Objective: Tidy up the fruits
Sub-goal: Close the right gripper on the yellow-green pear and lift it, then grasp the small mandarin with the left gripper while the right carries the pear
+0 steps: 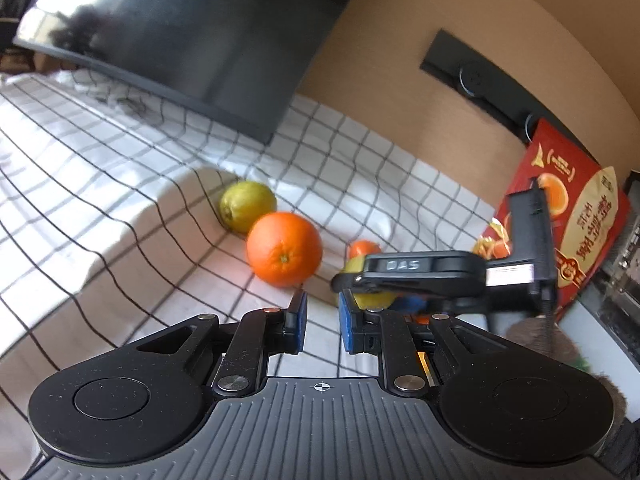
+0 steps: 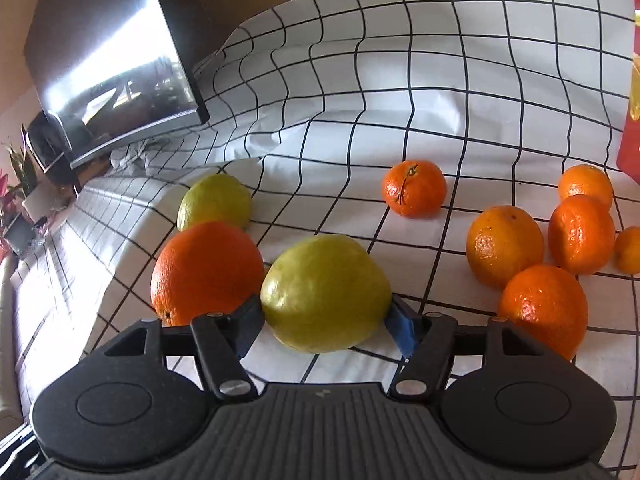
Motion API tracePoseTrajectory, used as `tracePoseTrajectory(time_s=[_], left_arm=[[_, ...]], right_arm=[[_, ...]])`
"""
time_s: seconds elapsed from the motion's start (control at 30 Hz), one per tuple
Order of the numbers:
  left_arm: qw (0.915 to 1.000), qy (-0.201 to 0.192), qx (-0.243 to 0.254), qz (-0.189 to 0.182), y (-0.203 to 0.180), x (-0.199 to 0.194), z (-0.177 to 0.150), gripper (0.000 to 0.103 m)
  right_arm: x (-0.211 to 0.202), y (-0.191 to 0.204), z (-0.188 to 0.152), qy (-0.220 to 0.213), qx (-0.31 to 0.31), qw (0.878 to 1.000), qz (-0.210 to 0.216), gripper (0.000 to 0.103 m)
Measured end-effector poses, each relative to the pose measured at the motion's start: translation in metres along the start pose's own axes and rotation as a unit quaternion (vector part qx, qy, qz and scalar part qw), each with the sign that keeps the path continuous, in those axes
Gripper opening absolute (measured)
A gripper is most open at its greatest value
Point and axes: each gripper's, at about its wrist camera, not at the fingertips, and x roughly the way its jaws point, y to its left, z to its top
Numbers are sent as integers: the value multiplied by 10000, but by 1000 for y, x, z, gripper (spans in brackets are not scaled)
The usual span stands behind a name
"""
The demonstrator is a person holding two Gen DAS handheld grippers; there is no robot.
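On checked cloth (image 2: 500, 80), right tongs (image 2: 326, 322) clamping smooth yellow-green fruit (image 2: 326, 292), left tongs (image 1: 322, 320) apart, empty.

A dark monitor (image 1: 172, 36) stands on the black-gridded white cloth (image 1: 100, 184), far ahead-left of the fingers; a red printed bag (image 1: 576, 216) leans ahead-right.

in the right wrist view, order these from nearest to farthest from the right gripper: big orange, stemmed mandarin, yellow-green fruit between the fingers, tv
1. yellow-green fruit, between the right gripper fingers
2. big orange, just left of it
3. stemmed mandarin, farther back, right of centre
4. tv, far back left
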Motion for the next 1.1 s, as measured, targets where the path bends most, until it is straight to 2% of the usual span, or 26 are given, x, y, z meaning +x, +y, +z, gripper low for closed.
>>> tracePoseTrajectory(time_s=[0.1, 0.2, 0.27, 0.33, 0.47, 0.6, 0.7, 0.8, 0.97, 1.1], left_arm=[[9992, 212, 315, -134, -10, 3, -2, 20], [9949, 602, 715, -375, -29, 13, -6, 20], [9904, 814, 998, -495, -46, 21, -9, 20], [9854, 903, 1363, -465, -70, 28, -13, 20], [9738, 945, 2019, -450, -113, 49, -22, 20], [9506, 1007, 2935, -48, -149, 72, -37, 21], [9413, 1264, 3130, 24, -158, 88, -43, 23], [9367, 1212, 3284, -11, -163, 94, -44, 23], [9336, 1134, 3399, -41, -162, 99, -43, 23], [9363, 1121, 3324, -143, -155, 100, -38, 23]], right_arm=[[-28, 1, -6, -163, -235, 9996, 49, 65], [-77, -8, -24, -289, -306, 9985, 347, 65], [-112, -15, -43, -362, -418, 9981, 276, 65], [-146, -26, -65, -444, -520, 9976, 70, 66], [-198, -55, -114, -662, -581, 9941, -627, 66], [-229, -86, -152, -735, -497, 9887, -1212, 66], [-249, -109, -170, -732, -319, 9876, -1350, 66], [-257, -123, -179, -713, -200, 9882, -1339, 66], [-249, -129, -185, -676, -248, 9867, -1456, 66], [-238, -128, -189, -556, -233, 9879, -1428, 66]])
